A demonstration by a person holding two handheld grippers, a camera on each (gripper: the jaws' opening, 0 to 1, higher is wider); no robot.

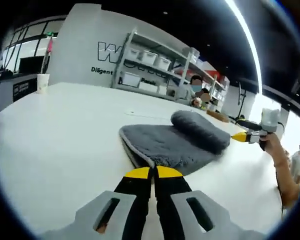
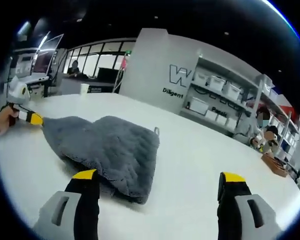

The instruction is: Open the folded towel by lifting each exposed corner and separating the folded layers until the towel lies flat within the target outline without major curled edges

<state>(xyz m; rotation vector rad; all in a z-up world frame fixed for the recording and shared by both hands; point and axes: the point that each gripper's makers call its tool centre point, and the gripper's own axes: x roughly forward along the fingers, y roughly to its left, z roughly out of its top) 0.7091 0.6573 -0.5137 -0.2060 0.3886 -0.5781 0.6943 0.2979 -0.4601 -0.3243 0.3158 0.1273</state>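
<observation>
A grey fluffy towel (image 1: 177, 142) lies folded on the white table (image 1: 60, 135), with a rolled fold along its far side. My left gripper (image 1: 153, 172) is shut, its yellow tips pinching the towel's near edge. In the right gripper view the same towel (image 2: 110, 145) spreads ahead, and the left gripper (image 2: 34, 118) holds its far left corner, gripped by a hand. My right gripper (image 2: 159, 176) stands open just above the table, its left jaw over the towel's near edge. The right gripper (image 1: 241, 136) also shows beyond the towel's right end in the left gripper view.
A white cup (image 1: 42, 82) stands at the table's far left edge. Shelves with white bins (image 1: 150, 60) line the back wall, with people seated near them. A wooden item (image 2: 275, 165) lies on the table's far right. Bare table (image 2: 200, 150) stretches right of the towel.
</observation>
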